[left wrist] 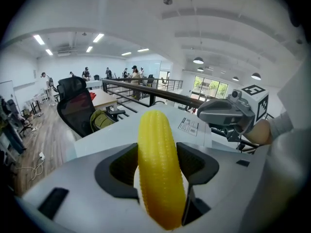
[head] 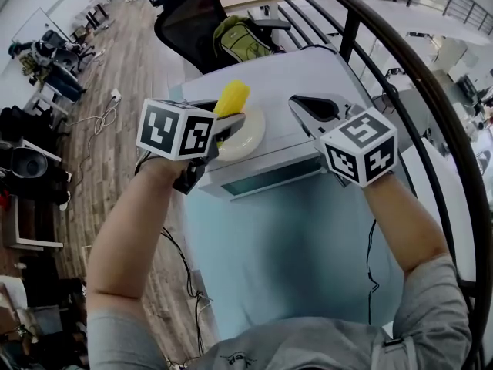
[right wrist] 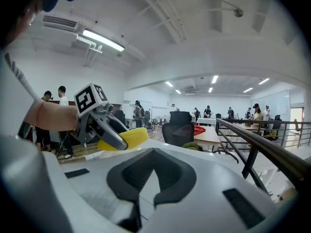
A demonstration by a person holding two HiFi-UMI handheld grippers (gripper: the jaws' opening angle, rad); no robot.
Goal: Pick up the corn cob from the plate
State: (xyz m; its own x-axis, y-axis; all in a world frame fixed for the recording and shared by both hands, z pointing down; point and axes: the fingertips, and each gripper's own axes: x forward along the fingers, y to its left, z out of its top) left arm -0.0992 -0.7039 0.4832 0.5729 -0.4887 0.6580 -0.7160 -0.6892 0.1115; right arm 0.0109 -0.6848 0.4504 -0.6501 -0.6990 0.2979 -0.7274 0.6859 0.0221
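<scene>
Yellow, ridged with moulded kernel rows and slightly glossy, the corn cob (left wrist: 154, 130) was pinched across its middle by the left hand-held gripper (left wrist: 156, 152), dark pads bearing on both flanks. In the head view it stood tilted over the 11 o'clock side of the round, smooth white plate (head: 250, 139). Its lower end was hidden, so contact with the plate could not be confirmed.

The right hand-held gripper (right wrist: 153, 154) was pressed together on nothing, at 3 o'clock of the plate above the pale desk (head: 308, 75).

Assessment: the cob is a tapered cylinder and looks like hard plastic, so it may slip or pivot between the pads. The grip should be kept firm and central, and the lift taken straight up and slowly. The light plate must not be dragged towards the desk edge.
</scene>
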